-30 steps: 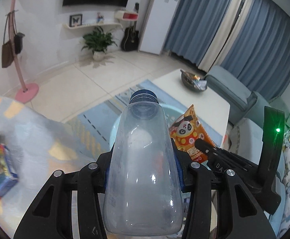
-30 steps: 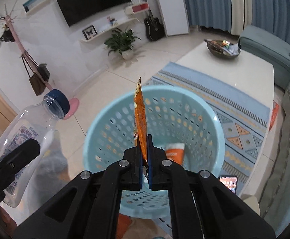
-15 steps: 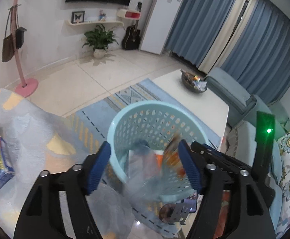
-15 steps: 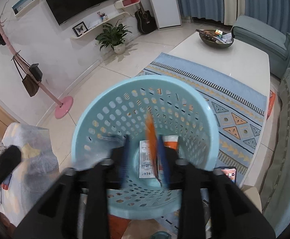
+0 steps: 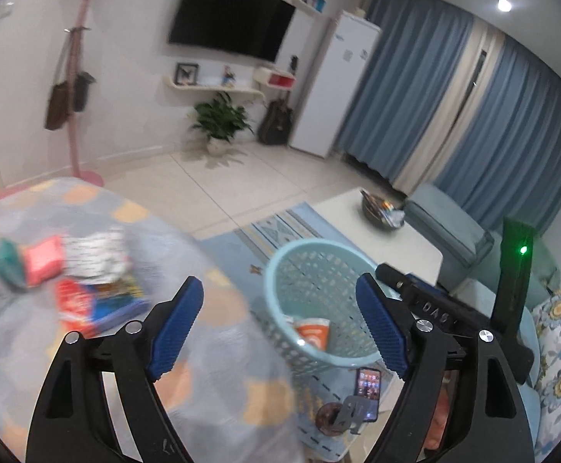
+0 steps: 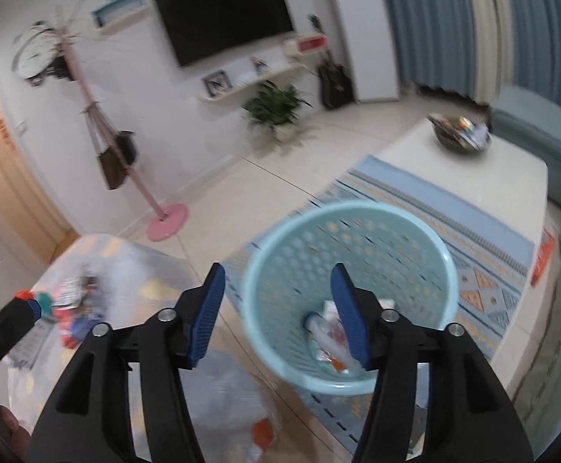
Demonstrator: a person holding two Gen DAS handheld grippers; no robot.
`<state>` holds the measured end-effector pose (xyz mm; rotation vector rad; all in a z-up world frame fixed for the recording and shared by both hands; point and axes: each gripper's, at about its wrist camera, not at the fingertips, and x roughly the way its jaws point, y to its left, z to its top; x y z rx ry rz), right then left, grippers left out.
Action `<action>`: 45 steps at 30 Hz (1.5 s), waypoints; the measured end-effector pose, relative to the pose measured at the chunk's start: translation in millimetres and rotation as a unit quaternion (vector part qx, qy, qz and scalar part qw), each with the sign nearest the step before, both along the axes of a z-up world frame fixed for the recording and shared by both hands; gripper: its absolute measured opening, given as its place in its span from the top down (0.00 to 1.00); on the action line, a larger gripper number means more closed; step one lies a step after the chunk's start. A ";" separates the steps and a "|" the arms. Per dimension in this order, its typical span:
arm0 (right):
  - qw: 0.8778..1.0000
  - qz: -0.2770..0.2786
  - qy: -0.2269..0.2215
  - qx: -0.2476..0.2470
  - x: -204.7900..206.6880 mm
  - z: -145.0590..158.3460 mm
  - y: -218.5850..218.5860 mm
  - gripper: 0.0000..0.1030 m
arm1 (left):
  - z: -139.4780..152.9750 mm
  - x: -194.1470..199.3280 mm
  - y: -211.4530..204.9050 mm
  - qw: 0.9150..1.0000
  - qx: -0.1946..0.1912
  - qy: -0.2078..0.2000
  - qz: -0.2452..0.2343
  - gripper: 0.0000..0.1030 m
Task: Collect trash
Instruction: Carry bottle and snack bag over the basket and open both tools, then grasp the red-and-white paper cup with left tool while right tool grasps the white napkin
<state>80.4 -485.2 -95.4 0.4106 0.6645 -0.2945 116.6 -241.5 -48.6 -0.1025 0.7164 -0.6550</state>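
Note:
A light blue perforated basket (image 5: pixel 280 270) stands on the floor and shows in the right wrist view (image 6: pixel 265 247) too. In it lie an orange snack packet (image 5: pixel 313 332) and a clear plastic bottle (image 6: pixel 322 335). My left gripper (image 5: pixel 280 318) is open and empty, above the table edge and left of the basket. My right gripper (image 6: pixel 278 308) is open and empty, over the basket's near left rim. More trash (image 5: pixel 83 270), red, blue and silver wrappers, lies blurred on the patterned tablecloth (image 5: pixel 203 386); it also shows in the right wrist view (image 6: pixel 68 308).
A phone on a stand (image 5: pixel 367 382) sits just below the basket. A white coffee table (image 6: pixel 473 177) carries a dark bowl (image 6: pixel 457 135). A pink coat stand (image 6: pixel 164 220) is on the tiled floor. A teal sofa (image 5: pixel 446 223) is at the right.
Both grippers opened. The bottle dropped from the left one and the orange packet from the right one into the basket. Both grippers then swung up and left toward the table.

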 end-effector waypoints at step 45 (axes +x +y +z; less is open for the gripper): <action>0.970 0.240 0.026 -0.040 84.4 -12.7 201.8 0.18 | -88.7 -66.6 263.1 0.956 0.102 0.117 0.248 0.29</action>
